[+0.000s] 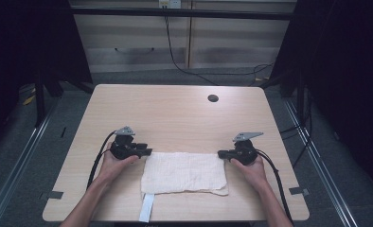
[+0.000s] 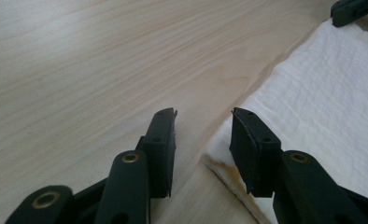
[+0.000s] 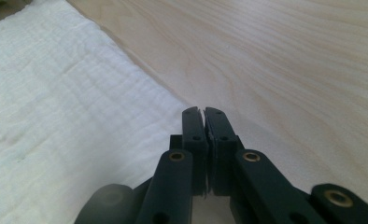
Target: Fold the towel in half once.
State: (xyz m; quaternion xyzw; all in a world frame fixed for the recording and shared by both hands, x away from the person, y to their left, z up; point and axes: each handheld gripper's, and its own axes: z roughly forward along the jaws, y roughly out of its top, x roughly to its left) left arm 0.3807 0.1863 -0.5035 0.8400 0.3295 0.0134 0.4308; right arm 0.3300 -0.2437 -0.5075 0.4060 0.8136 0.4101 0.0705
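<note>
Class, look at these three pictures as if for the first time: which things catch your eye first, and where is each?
A white cloth lies flat near the front edge of the pale wooden table, a white strip sticking out below its near left corner. A hand-held black gripper sits at each far corner: the left gripper stands open beside the corner, the right gripper is shut at the cloth's edge. A small dark hole marks the far side of the table.

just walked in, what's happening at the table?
A person works a white cloth lying flat on the wooden table with two handheld grippers. The left gripper is open at the cloth's far left corner, not pinching it. The right gripper is shut at the far right corner; whether it pinches cloth is unclear.
</note>
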